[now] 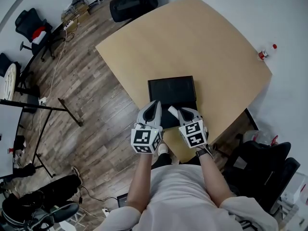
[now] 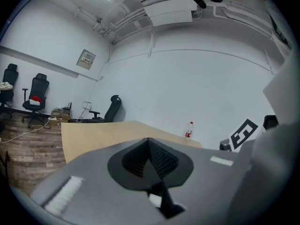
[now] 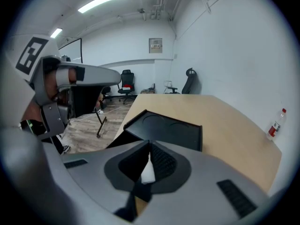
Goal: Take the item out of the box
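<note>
The black box sits right at the near edge of the tan table, close to the person. Past the box, the table top is wide and bare, with lots of room to the far side and to the right. The left gripper and the right gripper are side by side over the near part of the box. The right gripper's jaws are squeezed on a small white item, which is over the box's near part. The left gripper's jaws are pressed together with nothing I can make out between them. A water bottle with a red cap stands far off at the table's right edge. A black office chair is near the person's right side. Wooden floor lies open to the left.
</note>
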A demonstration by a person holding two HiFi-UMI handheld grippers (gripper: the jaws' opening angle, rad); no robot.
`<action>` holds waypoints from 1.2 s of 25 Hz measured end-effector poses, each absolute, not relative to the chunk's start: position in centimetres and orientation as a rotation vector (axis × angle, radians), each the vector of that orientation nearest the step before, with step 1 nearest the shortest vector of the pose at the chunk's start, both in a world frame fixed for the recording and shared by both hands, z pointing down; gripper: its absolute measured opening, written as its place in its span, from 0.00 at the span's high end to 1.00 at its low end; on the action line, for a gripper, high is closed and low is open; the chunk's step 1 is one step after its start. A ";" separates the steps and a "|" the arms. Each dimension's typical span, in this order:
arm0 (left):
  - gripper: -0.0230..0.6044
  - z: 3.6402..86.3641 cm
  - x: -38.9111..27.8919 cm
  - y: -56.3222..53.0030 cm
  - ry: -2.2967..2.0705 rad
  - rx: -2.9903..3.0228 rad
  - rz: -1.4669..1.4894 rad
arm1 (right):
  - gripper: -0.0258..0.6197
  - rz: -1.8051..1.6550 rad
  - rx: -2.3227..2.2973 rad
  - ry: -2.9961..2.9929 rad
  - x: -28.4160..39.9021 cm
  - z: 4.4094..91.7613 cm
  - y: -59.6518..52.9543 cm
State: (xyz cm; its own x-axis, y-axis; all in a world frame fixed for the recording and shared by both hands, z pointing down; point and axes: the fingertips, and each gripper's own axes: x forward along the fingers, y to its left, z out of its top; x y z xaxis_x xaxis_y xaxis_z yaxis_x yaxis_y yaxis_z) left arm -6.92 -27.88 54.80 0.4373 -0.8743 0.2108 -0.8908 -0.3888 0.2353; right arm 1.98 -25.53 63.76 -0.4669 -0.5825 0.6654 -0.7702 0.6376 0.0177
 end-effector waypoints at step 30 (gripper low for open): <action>0.95 58.0 -9.1 -29.0 -1.563 2.238 0.097 | 0.66 0.397 0.447 -1.918 0.0 75.9 -24.9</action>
State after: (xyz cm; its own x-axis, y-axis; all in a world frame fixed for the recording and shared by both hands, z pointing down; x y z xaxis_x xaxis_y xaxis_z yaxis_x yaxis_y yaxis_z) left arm -9.13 -28.98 57.98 0.3698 -0.8846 0.2842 -0.9130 -0.2892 0.2877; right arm -0.05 -24.95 75.95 -0.3542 -0.1239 0.9269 -0.4812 0.8740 -0.0671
